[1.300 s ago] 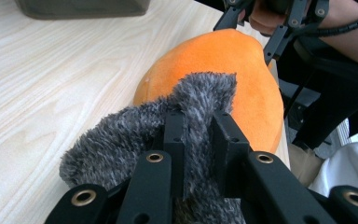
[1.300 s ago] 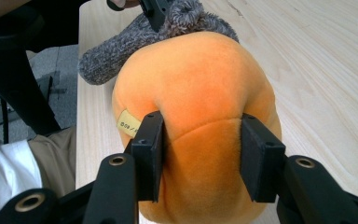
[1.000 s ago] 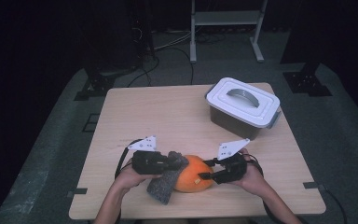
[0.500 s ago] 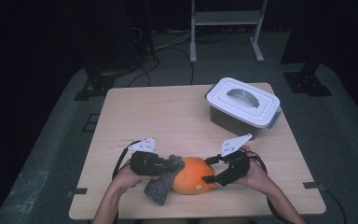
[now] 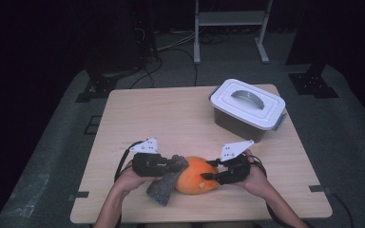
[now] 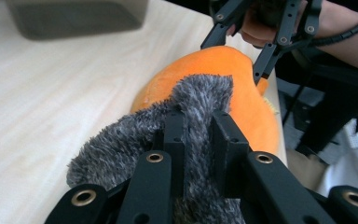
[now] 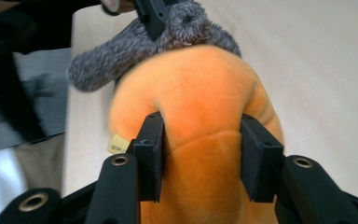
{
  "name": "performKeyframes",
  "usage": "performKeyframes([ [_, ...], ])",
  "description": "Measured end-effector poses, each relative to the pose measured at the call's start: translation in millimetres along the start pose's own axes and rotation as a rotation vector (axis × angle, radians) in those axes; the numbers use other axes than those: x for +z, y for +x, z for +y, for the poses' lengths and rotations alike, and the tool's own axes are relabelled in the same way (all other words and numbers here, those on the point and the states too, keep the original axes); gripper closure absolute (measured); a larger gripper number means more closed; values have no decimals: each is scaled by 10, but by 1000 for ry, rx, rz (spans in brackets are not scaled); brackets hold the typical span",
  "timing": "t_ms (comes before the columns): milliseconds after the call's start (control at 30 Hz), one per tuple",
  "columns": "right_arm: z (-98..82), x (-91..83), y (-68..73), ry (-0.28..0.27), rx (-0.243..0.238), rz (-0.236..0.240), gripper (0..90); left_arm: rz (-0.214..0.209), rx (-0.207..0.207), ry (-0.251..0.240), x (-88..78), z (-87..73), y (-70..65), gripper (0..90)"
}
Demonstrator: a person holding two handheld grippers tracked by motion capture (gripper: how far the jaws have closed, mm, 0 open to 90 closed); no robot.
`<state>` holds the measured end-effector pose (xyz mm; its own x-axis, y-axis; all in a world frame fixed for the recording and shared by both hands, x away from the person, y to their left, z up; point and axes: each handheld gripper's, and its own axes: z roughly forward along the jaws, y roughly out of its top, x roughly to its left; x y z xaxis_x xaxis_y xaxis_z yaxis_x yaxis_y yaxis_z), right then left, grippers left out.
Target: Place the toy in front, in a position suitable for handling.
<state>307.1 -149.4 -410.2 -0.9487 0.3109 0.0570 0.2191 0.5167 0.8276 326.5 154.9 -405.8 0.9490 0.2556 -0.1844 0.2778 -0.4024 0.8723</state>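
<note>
Right gripper (image 5: pixel 209 178), high view: jaws just closing, now pinched into the right end of the orange plush (image 5: pixel 197 175); half a second ago spread wider and drawn back a little from it.
Left gripper (image 5: pixel 178 164), high view: clamped on the grey furry part (image 5: pixel 164 185) at the plush's left end, same spot as before.
Orange plush, high view: on the wooden table (image 5: pixel 171 118), near the front edge, between both grippers; white-lidded box (image 5: pixel 247 108) well apart, behind and to the right.
Left gripper (image 6: pixel 199 137), left gripper view: jaws narrow, grey fur (image 6: pixel 177 130) squeezed between them; orange plush (image 6: pixel 247 107) just beyond.
Right gripper (image 7: pixel 201 149), right gripper view: jaws part open, pads pressing into both sides of the orange plush (image 7: pixel 200 107); grey fur (image 7: pixel 135 44) beyond it.
</note>
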Motion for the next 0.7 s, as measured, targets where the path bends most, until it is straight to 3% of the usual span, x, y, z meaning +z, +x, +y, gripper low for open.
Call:
performKeyframes([
  [67, 32, 0, 14, -17, -19, -20, 555, 6, 12, -8, 14, 37, -23, 775],
  [133, 23, 37, 6, 1, -23, -16, 552, 13, 18, 20, 48, 30, -23, 774],
  [300, -43, 41, -14, 50, -39, 2, 550, -9, -18, 26, 81, -71, 30, 774],
  [500, -168, -47, -61, 66, -13, 42, 525, -10, -71, 58, 67, -216, 130, 772],
  [700, -177, -41, -70, 75, -8, 59, 516, -9, -68, 56, 66, -202, 125, 774],
])
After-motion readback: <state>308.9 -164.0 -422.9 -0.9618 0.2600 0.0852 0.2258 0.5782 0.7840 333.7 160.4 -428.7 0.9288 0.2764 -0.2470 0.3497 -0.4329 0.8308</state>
